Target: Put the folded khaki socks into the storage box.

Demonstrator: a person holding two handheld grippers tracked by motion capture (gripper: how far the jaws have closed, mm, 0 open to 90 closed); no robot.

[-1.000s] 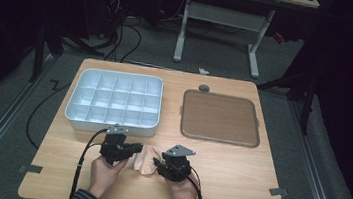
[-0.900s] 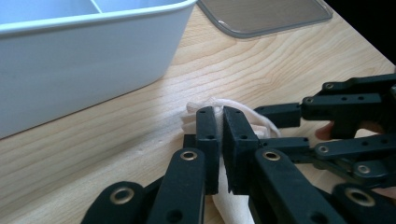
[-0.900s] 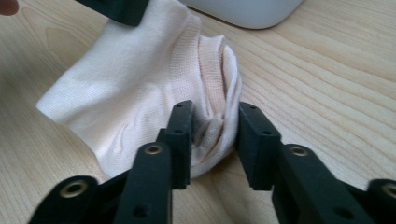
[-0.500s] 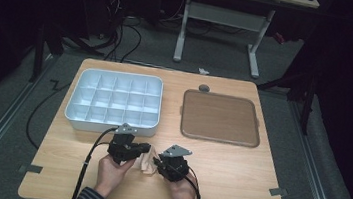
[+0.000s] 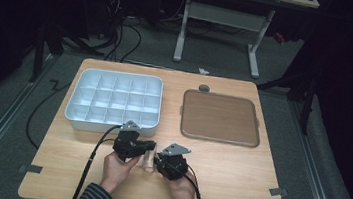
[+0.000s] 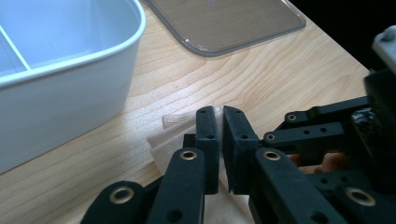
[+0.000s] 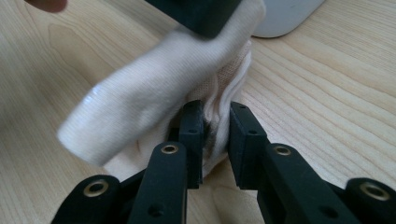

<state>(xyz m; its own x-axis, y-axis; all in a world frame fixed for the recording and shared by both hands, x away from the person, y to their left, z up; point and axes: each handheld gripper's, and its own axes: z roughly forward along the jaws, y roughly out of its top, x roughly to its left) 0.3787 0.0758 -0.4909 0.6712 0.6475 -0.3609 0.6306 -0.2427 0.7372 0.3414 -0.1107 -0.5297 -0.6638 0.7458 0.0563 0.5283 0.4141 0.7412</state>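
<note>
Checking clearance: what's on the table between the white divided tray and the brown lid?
Nothing. In the high view, bare wood table separates the white divided tray from the brown lid. The cloth lies nearer the person, between both claws.

place: lab or workshop | signs: lone wooden table [image 5: 235, 186] on grey carpet [image 5: 5, 130] | loose cables [image 5: 121, 33] on the floor | metal desk legs [image 5: 256, 48] behind | dark surroundings, tape marks [image 5: 29, 168] on the tabletop
</note>
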